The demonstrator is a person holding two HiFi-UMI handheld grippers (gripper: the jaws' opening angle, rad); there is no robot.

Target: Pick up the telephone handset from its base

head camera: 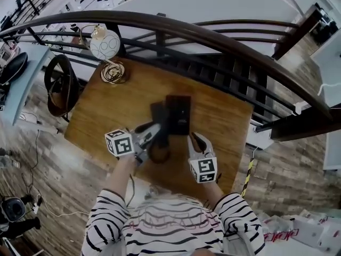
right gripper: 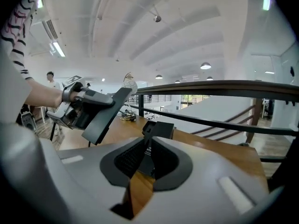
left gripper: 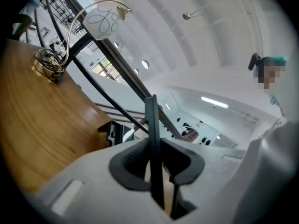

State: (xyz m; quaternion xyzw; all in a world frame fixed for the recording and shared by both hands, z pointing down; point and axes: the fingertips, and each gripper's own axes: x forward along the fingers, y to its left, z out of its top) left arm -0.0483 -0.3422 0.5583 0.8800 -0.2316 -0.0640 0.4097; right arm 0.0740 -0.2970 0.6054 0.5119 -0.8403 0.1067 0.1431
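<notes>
1. Head view: the handset [head camera: 159, 119], a slim dark slab, is already off its base [head camera: 179, 113] and held just left of it above the wooden bench [head camera: 106, 111]. The left claw [head camera: 155, 128] is clamped on its near end. The right claw [head camera: 195, 139] hangs just near of the base with nothing in it. A lamp [head camera: 105, 44] with a round white shade stands at the bench's far left corner, well apart. A dark railing [head camera: 224, 39] runs along the far edge.

2. Left gripper view: the handset [left gripper: 153, 143] stands edge-on between the pads, which press on its flat faces.
   - It looks rigid, thin and probably light.
   - Its smooth plastic could slip or swivel when held by one end, so a grip nearer the middle would likely be steadier.
   - No cord can be made out.
   - The lamp and railing lie beyond, out of the way.

3. Right gripper view: the right claw [right gripper: 148, 146] is drawn together on nothing, with bare wood showing below it.
   - The base [right gripper: 159, 129] sits on the bench straight ahead.
   - To the left, the handset tilts in the air in the other claw.
   - The space above the base looks free. Only the railing on the far side limits a swing that way.
</notes>
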